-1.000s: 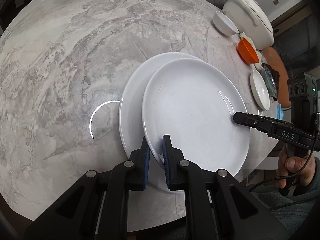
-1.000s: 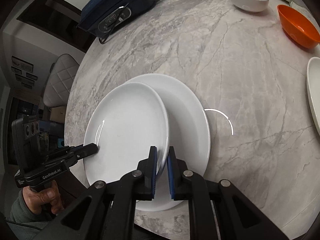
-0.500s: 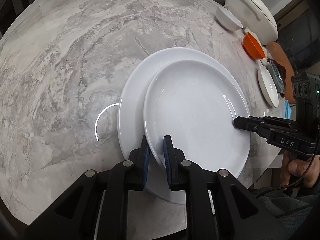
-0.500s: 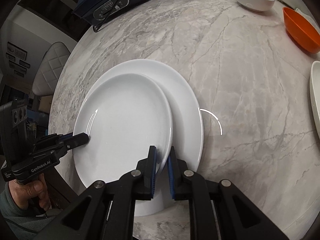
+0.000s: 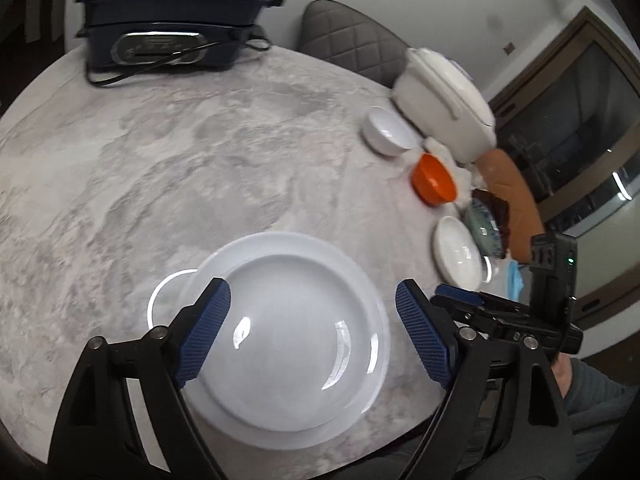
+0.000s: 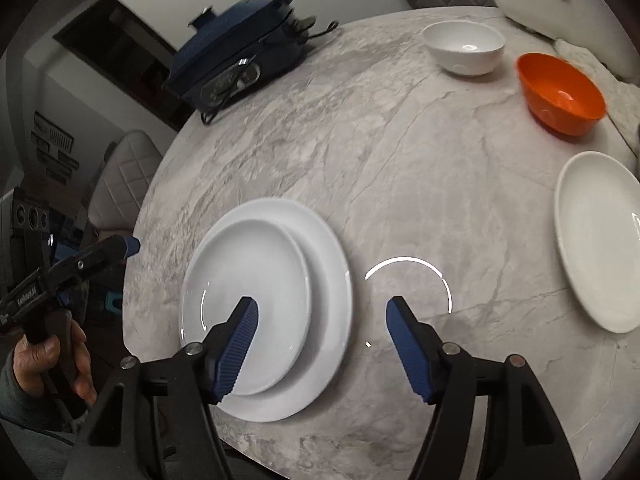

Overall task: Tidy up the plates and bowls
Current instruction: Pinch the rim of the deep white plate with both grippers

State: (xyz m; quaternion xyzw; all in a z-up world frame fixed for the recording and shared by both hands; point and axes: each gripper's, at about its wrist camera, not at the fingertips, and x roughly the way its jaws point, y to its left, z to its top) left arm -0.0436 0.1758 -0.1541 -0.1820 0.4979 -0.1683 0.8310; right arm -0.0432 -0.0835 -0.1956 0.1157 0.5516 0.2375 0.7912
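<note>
White plates: small plate (image 5: 288, 340) nested on large plate (image 5: 224, 420), near table (image 5: 160, 160) edge (stack begun). Left hand-held gripper (image 5: 312, 340) and right hand-held gripper (image 6: 322, 344): jaws apart, empty. Third plate (image 6: 600, 240), bowls (image 6: 464, 46) await, well apart.

The patterned dish (image 5: 486, 230) is half hidden behind the small white plate (image 5: 458, 256).

marble table (image 6: 400, 168), plates (image 6: 320, 248), bowls (image 6: 464, 46), cooker (image 6: 236, 56)
</note>
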